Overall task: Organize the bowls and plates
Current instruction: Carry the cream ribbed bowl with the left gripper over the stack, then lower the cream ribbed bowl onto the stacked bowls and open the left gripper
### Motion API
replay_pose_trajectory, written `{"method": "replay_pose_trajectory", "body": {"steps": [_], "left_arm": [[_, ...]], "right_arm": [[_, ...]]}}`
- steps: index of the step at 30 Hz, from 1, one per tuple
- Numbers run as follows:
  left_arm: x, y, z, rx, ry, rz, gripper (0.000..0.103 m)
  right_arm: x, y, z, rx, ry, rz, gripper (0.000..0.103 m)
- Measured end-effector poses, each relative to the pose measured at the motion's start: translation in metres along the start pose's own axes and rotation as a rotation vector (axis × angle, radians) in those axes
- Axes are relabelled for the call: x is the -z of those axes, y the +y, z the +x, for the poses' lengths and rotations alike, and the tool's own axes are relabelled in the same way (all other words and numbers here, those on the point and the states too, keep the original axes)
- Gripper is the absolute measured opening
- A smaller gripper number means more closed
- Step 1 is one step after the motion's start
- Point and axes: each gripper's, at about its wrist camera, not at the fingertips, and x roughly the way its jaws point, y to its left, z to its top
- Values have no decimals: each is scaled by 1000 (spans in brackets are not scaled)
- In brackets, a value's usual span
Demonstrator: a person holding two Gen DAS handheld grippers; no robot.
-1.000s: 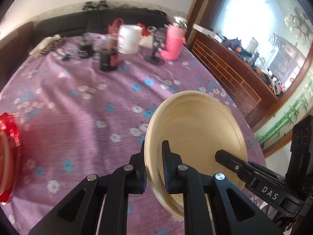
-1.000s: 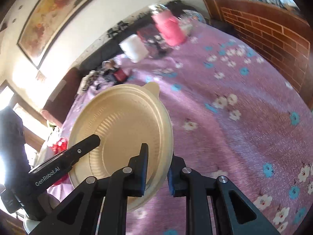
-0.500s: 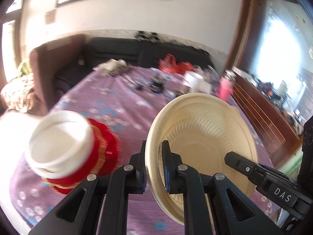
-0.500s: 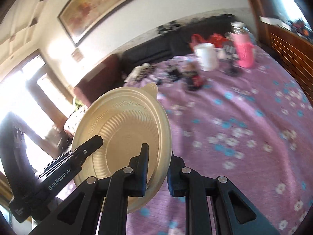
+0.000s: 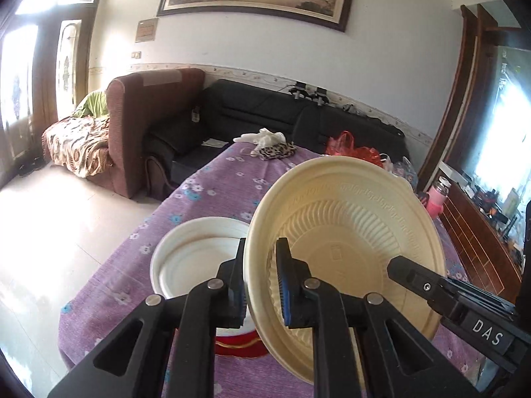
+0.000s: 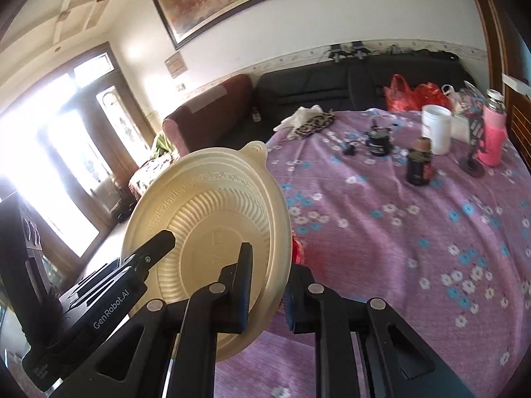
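A cream plastic plate (image 5: pixel 348 225) hangs tilted above the purple flowered table (image 5: pixel 219 182), gripped at two opposite rims. My left gripper (image 5: pixel 261 265) is shut on its near left rim. My right gripper (image 6: pixel 268 275) is shut on the opposite rim of the plate (image 6: pixel 212 219). Each gripper also shows in the other's view: the right gripper (image 5: pixel 415 275) at the plate's right side, the left gripper (image 6: pixel 156 245) at its left side. Below the plate, a stack of white bowls (image 5: pixel 195 255) sits inside a red bowl (image 5: pixel 239 345) near the table's left edge.
At the far end of the table stand a white cup (image 6: pixel 436 129), a pink bottle (image 6: pixel 494 139), a dark jar (image 6: pixel 419 165), red bags (image 6: pixel 415 94) and a leopard-print cloth (image 6: pixel 312 124). A black sofa (image 5: pixel 265 109) and a brown armchair (image 5: pixel 146 109) lie beyond.
Both grippers carried the plate leftwards and upwards together. The view swung from the cluttered far end to the left edge, and the white bowl stack now sits under the plate.
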Motion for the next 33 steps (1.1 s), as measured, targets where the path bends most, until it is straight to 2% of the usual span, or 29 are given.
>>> {"method": "replay_pose_trajectory", "body": {"steps": [8,13,27,30,32,33], "left_arm": [[-9,27,9,-31,5,-45,16],[-15,46,30,-26,40,-85,16],[-4,81,72,-92,126,-146,16],[-3,83,75,-117,130,-142,25],[-3,84,73,-128,119,-143,48],[-3,84,71,-134,108,-142,52]], "right_arm": [[-14,22,30,-3,31,-40,18],[-21,29,55,-1,71,-51,18],[-11,37,119,4,191,-69,18],[-9,39,124,0,203,-73,18],[-8,40,128,7,209,-73,18],[-7,39,130,11,211,-70,18]]}}
